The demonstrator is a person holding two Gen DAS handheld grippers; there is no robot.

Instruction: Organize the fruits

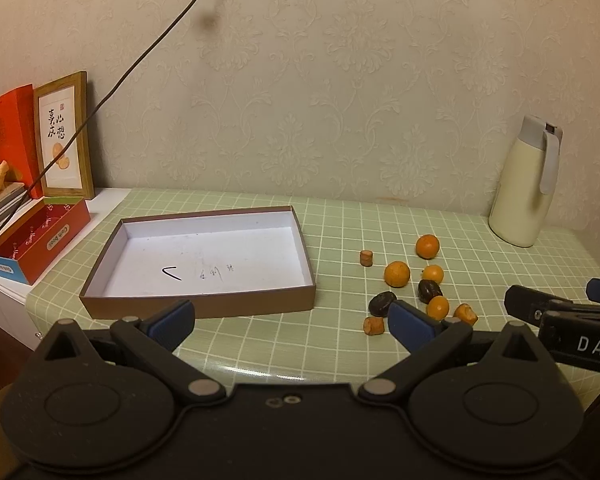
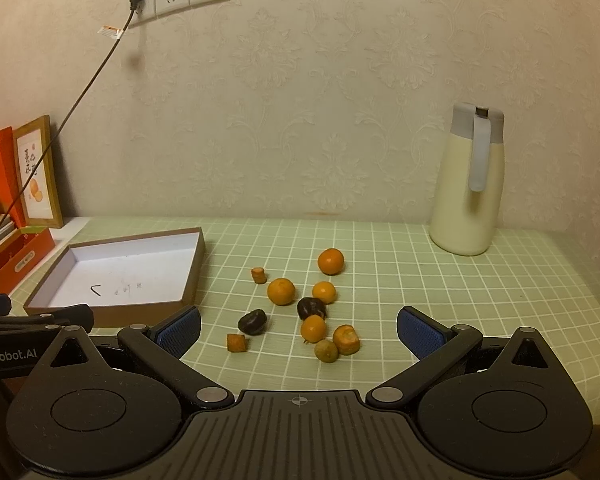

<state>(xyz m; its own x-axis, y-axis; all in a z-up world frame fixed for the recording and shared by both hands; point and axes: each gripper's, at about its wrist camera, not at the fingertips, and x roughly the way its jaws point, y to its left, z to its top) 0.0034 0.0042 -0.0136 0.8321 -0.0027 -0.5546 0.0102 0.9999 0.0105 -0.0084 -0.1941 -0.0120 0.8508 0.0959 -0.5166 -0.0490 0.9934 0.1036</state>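
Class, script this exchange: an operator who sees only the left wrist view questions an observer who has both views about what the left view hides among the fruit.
Operator: Is anything hidden behind the right finger of the left claw?
Observer: Yes. A small greenish fruit lies there, right beside the cut orange piece.
Operator: I see only an edge of the right claw. Is it holding anything?
Observer: No. The right claw is open and empty, with the fruit pile just ahead of it.
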